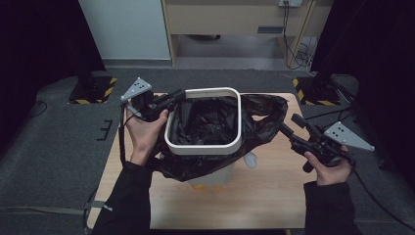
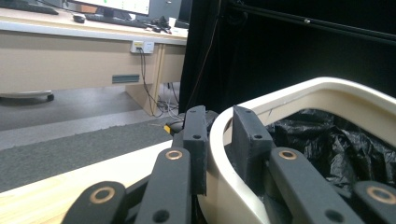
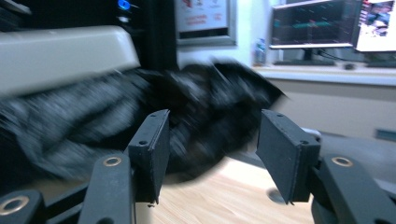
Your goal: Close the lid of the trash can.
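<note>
High view: white bin [image 1: 204,145] mid-table, black bag [image 1: 264,115] lining it and spilling over its right side. Left gripper [image 1: 171,100] at the bin's far left corner, astride the rim. Right gripper [image 1: 289,125] just right of the bag, spread.

Left gripper view: rim [image 2: 219,140] between the jaws, one outside, one inside; contact unclear.

Right gripper view: jaws apart, bag [image 3: 205,107] beyond, unpinched.

A white, round-cornered square bin [image 1: 204,147] stands upright at the centre of the frame. A crumpled black plastic bag [image 1: 205,122] lines its inside and spills over the rim, bunching out to the right and lower left.
</note>
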Demonstrator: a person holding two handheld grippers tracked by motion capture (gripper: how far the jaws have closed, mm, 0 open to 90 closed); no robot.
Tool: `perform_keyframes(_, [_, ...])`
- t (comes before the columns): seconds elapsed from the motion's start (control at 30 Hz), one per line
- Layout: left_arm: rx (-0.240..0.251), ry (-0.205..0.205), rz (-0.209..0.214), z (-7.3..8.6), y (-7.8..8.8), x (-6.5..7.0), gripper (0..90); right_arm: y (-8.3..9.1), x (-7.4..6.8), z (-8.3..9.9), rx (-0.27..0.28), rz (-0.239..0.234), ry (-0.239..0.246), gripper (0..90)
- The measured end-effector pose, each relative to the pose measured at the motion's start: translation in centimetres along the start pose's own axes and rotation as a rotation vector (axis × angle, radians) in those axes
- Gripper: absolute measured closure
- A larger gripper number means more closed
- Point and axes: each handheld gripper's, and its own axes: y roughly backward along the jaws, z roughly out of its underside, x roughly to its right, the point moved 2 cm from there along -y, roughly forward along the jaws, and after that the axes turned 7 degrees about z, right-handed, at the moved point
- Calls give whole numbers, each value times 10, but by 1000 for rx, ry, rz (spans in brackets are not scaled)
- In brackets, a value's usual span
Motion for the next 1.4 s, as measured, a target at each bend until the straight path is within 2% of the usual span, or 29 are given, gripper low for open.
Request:
perform_keyframes(0.17, [-20,4,-30,-6,-3,7,761,-6,-23,-22,44,-83,7,443])
perform_keyframes(0.23, [-24,9,-33,-7,-4,8,760,-7,-27,-24,48,-97,8,443])
perform_keyframes(0.27, [-28,6,-38,-7,-5,8,760,-11,-36,-30,55,-132,14,441])
perform_keyframes(0.33, [-50,2,-42,-7,-5,7,759,-14,-43,-34,53,-156,21,435])
perform_keyframes(0.53, [-57,-19,-44,-7,-5,7,760,-24,-65,-44,50,-251,27,438])
perform_keyframes(0.77, [-58,-36,-61,-12,-5,11,763,-29,-81,-54,53,-311,45,433])
perform_keyframes(0.8, [-69,-46,-77,-13,-6,11,764,-32,-86,-55,37,-332,58,429])
perform_keyframes(0.93, [-97,-61,-101,-11,-7,11,767,-41,-88,-51,-16,-313,86,416])
perform_keyframes(1.07, [-103,-52,-111,-7,-5,11,768,-48,-85,-48,-17,-307,55,418])
perform_keyframes(1.17, [-114,-61,-120,-4,-3,10,765,-50,-83,-48,-12,-294,61,440])
perform_keyframes(1.3, [-92,-35,-73,-2,-3,8,729,-51,-82,-48,-10,-288,63,484])
perform_keyframes(1.37, [-58,-28,-51,-1,-4,6,672,-51,-81,-47,-7,-279,63,497])
perform_keyframes(1.4, [-42,-39,-47,-1,-4,5,635,-51,-80,-47,-7,-276,57,498])
